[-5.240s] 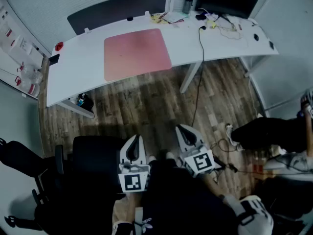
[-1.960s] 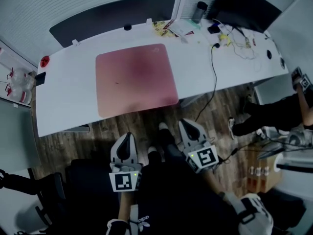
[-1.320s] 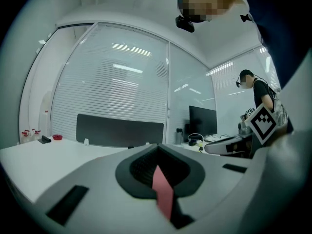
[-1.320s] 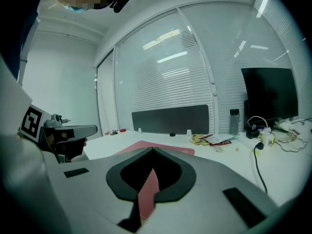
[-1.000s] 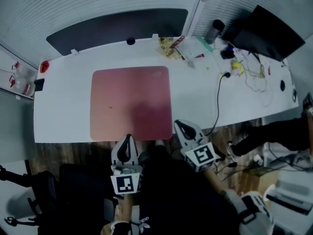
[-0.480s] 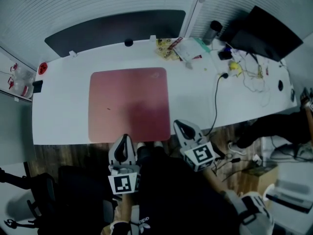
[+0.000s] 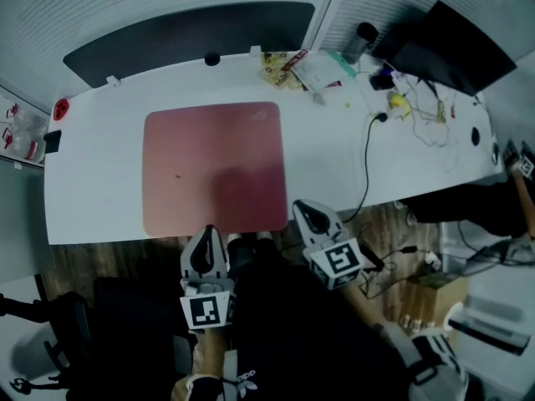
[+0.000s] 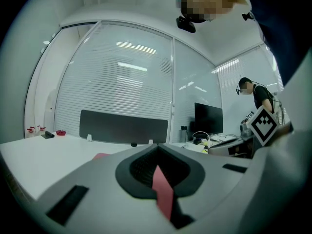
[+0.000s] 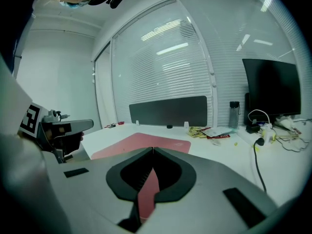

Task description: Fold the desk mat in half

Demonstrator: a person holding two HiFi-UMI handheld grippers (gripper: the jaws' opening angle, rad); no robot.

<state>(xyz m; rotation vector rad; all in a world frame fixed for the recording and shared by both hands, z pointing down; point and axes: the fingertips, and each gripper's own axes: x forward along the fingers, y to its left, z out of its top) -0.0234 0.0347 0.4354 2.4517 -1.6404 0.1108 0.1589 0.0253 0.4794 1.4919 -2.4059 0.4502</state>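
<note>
Desk mat (image 7: 213, 167), pink and rectangular, lay fully flat on the white desk (image 7: 92, 199), closer to its near edge than to the dark divider panel (image 7: 184, 27) at the back, with no corner lifted and no crease in it. By our judgement the fold had not begun: every step of it, from taking hold of an edge to carrying that edge across and laying it on the opposite one, was left to do. We held the left gripper (image 7: 206, 236) just at the mat's near edge and the right gripper (image 7: 303, 211) beside the mat's near right corner, both of them low in front of the desk and pointing across it. In each gripper view the jaws were pressed together at the tips with nothing pinched. The pink strip showing through the gap behind the tips was the mat lying beyond them. Neither gripper appeared to touch the mat. Farther out, papers (image 7: 288, 63), a bottle (image 7: 361, 36), a black cable (image 7: 365, 165) and a monitor (image 7: 451, 36) sat on the desk's right side, well apart from the mat.
</note>
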